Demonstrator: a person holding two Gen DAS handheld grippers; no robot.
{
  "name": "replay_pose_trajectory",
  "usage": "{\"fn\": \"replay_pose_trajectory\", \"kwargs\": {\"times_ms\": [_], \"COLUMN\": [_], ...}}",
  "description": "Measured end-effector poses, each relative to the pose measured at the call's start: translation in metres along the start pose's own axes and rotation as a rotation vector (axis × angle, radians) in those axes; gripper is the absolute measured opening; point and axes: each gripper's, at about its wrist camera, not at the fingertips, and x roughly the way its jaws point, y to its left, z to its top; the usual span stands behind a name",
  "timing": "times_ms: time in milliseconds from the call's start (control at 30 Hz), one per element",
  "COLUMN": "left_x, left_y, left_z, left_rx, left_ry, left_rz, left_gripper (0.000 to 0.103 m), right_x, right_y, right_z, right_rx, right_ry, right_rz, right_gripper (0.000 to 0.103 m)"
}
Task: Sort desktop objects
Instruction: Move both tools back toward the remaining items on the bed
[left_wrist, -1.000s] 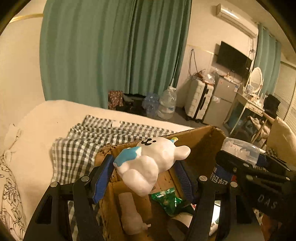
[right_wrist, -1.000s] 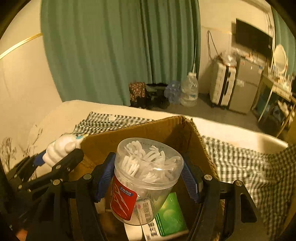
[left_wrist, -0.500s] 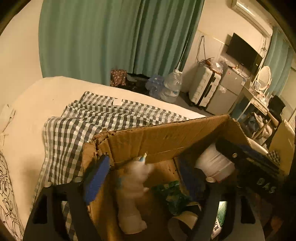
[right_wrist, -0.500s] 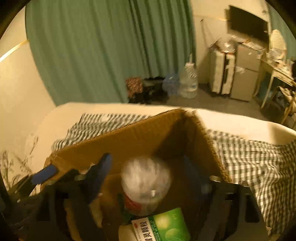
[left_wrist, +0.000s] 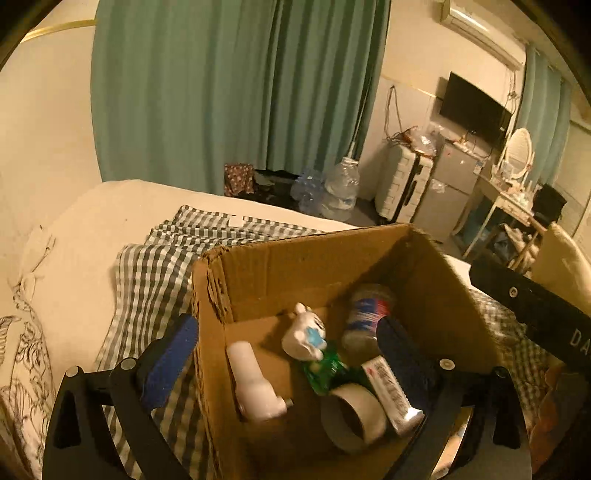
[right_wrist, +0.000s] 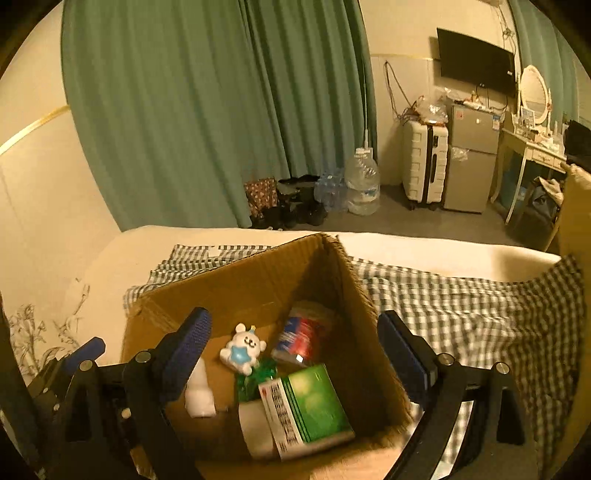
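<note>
Blue-padded fingers are seen nearest in both views: the left gripper (left_wrist: 284, 354) and the right gripper (right_wrist: 293, 350) are each spread wide above the cardboard box (right_wrist: 258, 280), and nothing is held in either. Within the box, closest to the cameras, a green medicine carton (right_wrist: 310, 404) is laid flat over a white cylindrical object whose nature cannot be told. A roll of tape (left_wrist: 352, 415) and a tube (left_wrist: 391, 395) are seen beside it in the left view, with a white plastic bottle (left_wrist: 251, 384) lying on its side by the left wall. A crumpled green packet (left_wrist: 325, 369) is found under the white animal figurine (right_wrist: 243, 347), which is marked by a blue star on its front. Farther back, a clear jar with a red and blue label (right_wrist: 304, 334) is tipped on its side against the far corner.

The figurine is judged to be light and rigid, with a smooth and possibly slippery surface; a grip across its rounded body would be preferred to one on the small ears. The jar is judged light but wide and hard-walled, so its straight sides should be pinched gently.

Beyond the box, a checked cloth (right_wrist: 461, 306) is spread over the bed. Teal curtains, a water bottle, a suitcase and a television are seen at the back.
</note>
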Motion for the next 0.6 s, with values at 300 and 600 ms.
{"fn": "replay_pose_trajectory", "kwargs": {"times_ms": [300,600], "left_x": [-0.088,-0.142], "left_y": [-0.025,-0.045], "left_z": [-0.011,-0.031], "left_rx": [0.057,0.057], "left_ry": [-0.088,-0.109], "left_rz": [-0.016,-0.061], "left_gripper": [0.103,0.103], "right_x": [-0.098,-0.163], "right_y": [-0.019,-0.038], "right_z": [-0.014,-0.038], "right_rx": [-0.018,-0.012], "right_ry": [-0.06,-0.095], "right_rz": [-0.023,-0.057], "right_gripper": [0.092,0.092]}}
